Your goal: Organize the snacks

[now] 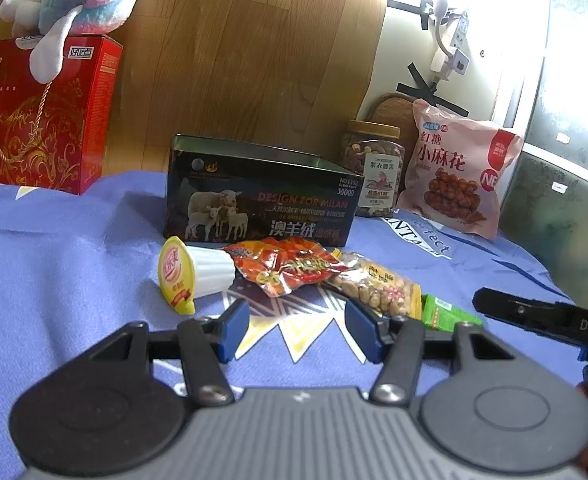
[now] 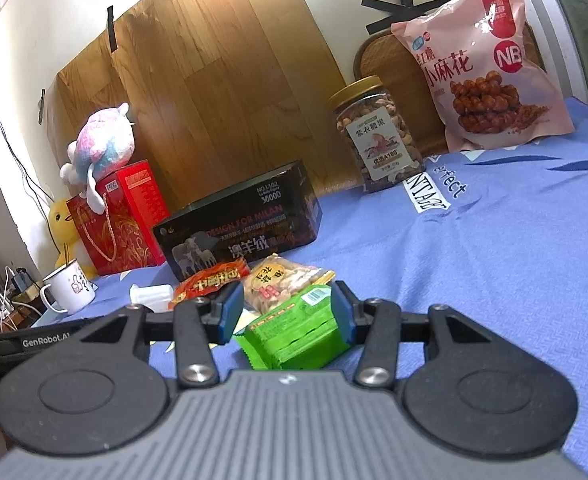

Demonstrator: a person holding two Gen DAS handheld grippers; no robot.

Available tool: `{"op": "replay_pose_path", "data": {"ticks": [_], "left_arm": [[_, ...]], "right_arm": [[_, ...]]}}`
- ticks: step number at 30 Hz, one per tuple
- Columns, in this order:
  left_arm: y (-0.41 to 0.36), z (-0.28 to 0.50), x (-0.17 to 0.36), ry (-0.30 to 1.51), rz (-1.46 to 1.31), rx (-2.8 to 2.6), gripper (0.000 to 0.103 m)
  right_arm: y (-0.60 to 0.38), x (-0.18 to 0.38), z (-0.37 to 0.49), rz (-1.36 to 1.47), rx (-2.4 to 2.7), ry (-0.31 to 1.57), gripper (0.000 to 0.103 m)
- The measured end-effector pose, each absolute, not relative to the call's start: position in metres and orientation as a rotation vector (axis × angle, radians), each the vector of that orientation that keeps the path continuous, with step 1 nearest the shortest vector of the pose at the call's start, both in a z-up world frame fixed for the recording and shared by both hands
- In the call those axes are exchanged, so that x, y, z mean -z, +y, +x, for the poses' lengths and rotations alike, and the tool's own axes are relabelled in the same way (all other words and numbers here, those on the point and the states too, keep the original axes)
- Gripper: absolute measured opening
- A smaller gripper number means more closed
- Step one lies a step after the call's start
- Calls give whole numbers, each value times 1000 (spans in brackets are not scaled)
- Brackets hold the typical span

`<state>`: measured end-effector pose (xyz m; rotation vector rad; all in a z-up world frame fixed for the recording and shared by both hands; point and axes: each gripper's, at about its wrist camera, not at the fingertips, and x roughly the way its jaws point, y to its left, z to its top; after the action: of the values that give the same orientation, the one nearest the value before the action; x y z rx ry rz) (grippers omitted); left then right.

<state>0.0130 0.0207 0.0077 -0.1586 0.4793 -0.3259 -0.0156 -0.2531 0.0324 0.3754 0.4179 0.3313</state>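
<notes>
**Sorting barely begun: four small snacks loose beside the open box**

While the black box (image 1: 257,200) stands open-topped on the blue cloth (image 1: 73,264), nothing can be seen inside it from either view, so little of the task is judged to be done. Just near of the box a row of loose snacks is laid out: a white jelly cup (image 1: 193,274) tipped on its side at the left, a red packet (image 1: 289,266) next to it, a peanut packet (image 1: 378,286) overlapping that one, and a green packet (image 2: 294,330) at the right end. The green packet is bracketed by the right gripper (image 2: 285,312), whose jaws are spread to either side of it; whether the pads press on it cannot be told. The left gripper (image 1: 298,330) is held wide and empty, low over the cloth, near the red packet. A nut jar (image 2: 378,136) and a pink bag (image 2: 490,68) are set upright at the far right, seemingly already placed. All four small items are judged still to be moved.
</notes>
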Motion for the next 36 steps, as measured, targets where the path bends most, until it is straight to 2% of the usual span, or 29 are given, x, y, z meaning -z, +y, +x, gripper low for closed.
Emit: {"op": "replay_pose_path", "data": {"ticks": [28,36], "left_arm": [[23,13,-9,477,-177,286,56],[35,-32,-14,467,-385,243,56]], "right_arm": [[-249,-32,-14,357,-320,445,51],[-248,-31,-13,354,-319,452,51]]}}
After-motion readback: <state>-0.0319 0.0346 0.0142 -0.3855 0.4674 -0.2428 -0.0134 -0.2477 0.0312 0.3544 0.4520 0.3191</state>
